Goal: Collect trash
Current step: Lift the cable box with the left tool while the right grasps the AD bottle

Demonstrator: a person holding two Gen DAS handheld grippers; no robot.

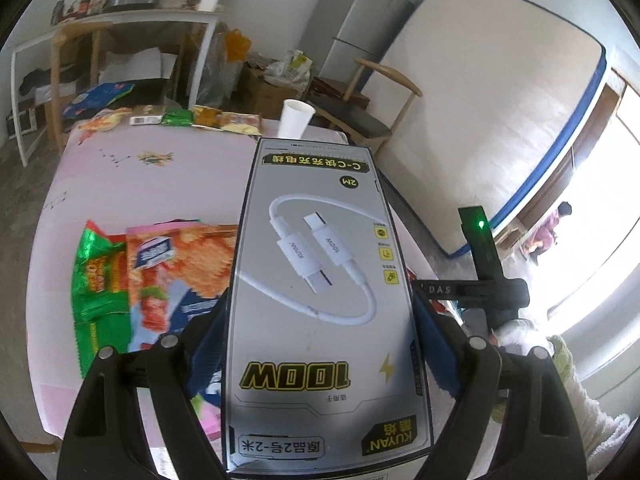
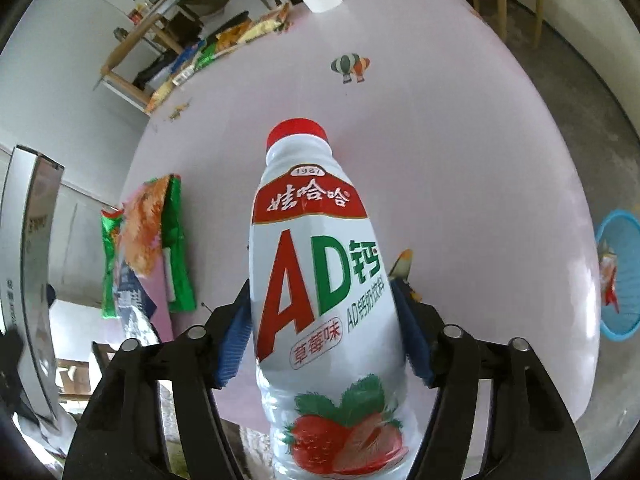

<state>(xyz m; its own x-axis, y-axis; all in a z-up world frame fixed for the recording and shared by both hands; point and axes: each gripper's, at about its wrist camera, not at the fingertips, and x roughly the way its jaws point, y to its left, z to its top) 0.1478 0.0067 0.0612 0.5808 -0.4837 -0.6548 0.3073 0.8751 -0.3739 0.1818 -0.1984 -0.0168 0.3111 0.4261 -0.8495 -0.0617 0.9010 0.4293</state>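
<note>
In the left wrist view a grey charging-cable box (image 1: 320,264) with a white cable printed on it stands lengthwise between the blue pads (image 1: 208,344); my left gripper (image 1: 322,304) is shut on it, above the pink table (image 1: 132,184). In the right wrist view my right gripper (image 2: 322,300) is shut on a white drink bottle (image 2: 320,264) with a red cap and a strawberry label, held over the pink table (image 2: 460,160). Green and orange snack wrappers (image 1: 132,280) lie flat on the table to the left; the same wrappers (image 2: 148,240) show in the right view.
A white paper cup (image 1: 295,120) and a row of snack packets (image 1: 172,118) sit at the table's far edge. A blue basket (image 2: 620,276) holding a wrapper stands on the floor to the right. A wooden chair (image 1: 372,104), a leaning mattress (image 1: 480,120) and a cluttered shelf (image 1: 120,20) lie beyond.
</note>
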